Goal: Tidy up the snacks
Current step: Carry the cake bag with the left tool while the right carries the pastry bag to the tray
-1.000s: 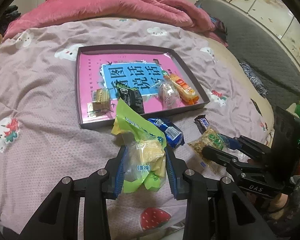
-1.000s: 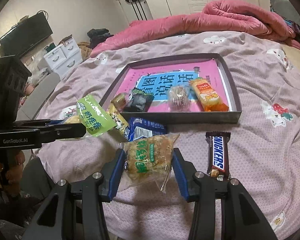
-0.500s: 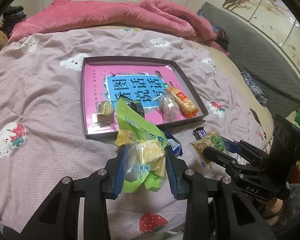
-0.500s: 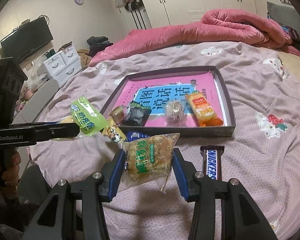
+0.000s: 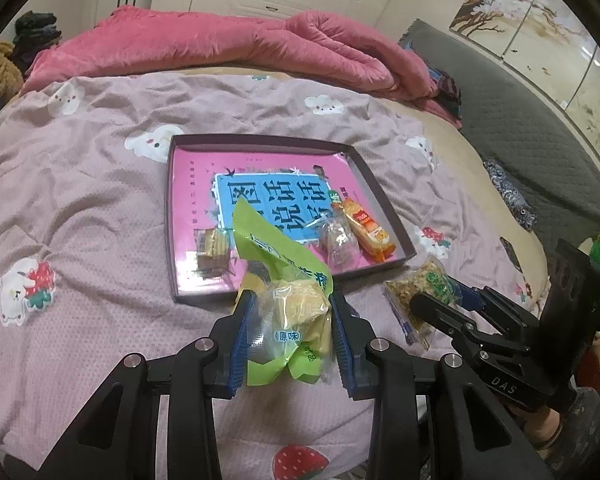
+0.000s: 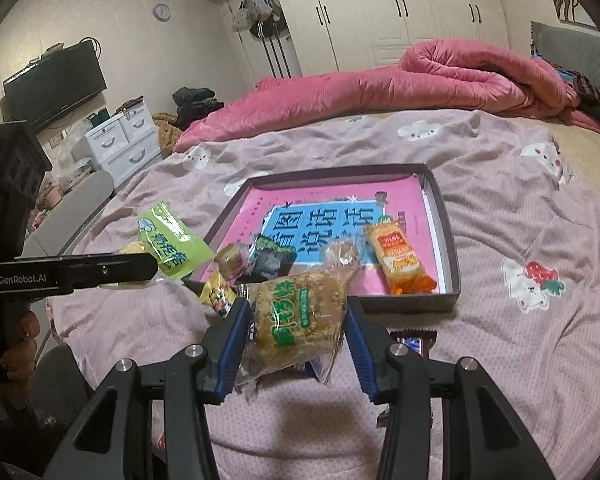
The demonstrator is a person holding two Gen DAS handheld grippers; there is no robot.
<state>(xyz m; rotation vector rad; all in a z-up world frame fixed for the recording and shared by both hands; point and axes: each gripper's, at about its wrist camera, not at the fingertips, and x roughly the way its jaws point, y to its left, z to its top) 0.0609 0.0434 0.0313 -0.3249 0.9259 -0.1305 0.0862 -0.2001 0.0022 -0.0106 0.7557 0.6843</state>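
1. Green and clear plastic is filling the lower middle of the left wrist view: a snack bag (image 5: 290, 312) is being pinched between the blue pads of the left gripper (image 5: 290, 330), raised above the bed (image 5: 80, 208).
2. At the lower middle of the right wrist view, the right gripper (image 6: 296, 330) is pinching a clear packet of brown crumbly cake (image 6: 300, 318) with green lettering, also clear of the bedding.
3. Behind both packets, a shallow dark tray (image 5: 171, 216) with a pink and blue floor is lying on the mauve bedspread, mid-frame.
4. Along the tray's near edge are sitting an orange packet (image 6: 398, 258), a clear-wrapped round sweet (image 6: 342, 254), a dark pouch (image 6: 270, 258) and a small brown wrapped snack (image 5: 212, 246).
5. A chocolate bar (image 6: 414, 342) is lying on the bedspread, partly hidden behind the right gripper.
6. A pink quilt (image 5: 220, 48) is bunched across the upper frame.
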